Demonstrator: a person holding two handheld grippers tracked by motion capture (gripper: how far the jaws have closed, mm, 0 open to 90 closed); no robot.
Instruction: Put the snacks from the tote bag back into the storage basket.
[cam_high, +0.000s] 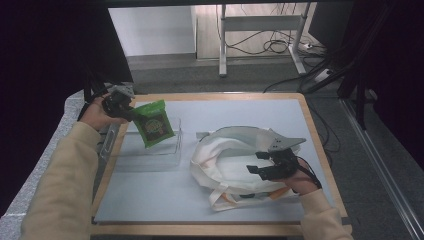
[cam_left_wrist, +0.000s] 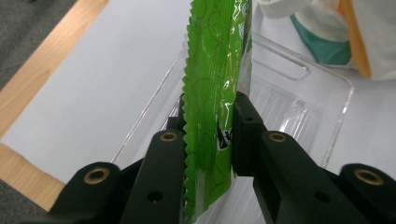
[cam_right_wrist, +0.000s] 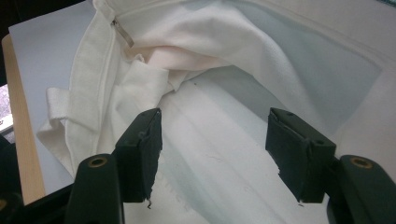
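Nearest us, low and right of centre in the high view, our right gripper (cam_high: 264, 164) hangs with its jaws apart over the white tote bag (cam_high: 220, 155), gripping nothing. Farther off, at upper left, our left gripper (cam_high: 131, 113) is clamped on the green snack pouch (cam_high: 154, 122) above the clear tray (cam_high: 172, 155). We judge the pouch light, crinkly and slippery, so its serrated seam edge is the safest place to pinch.
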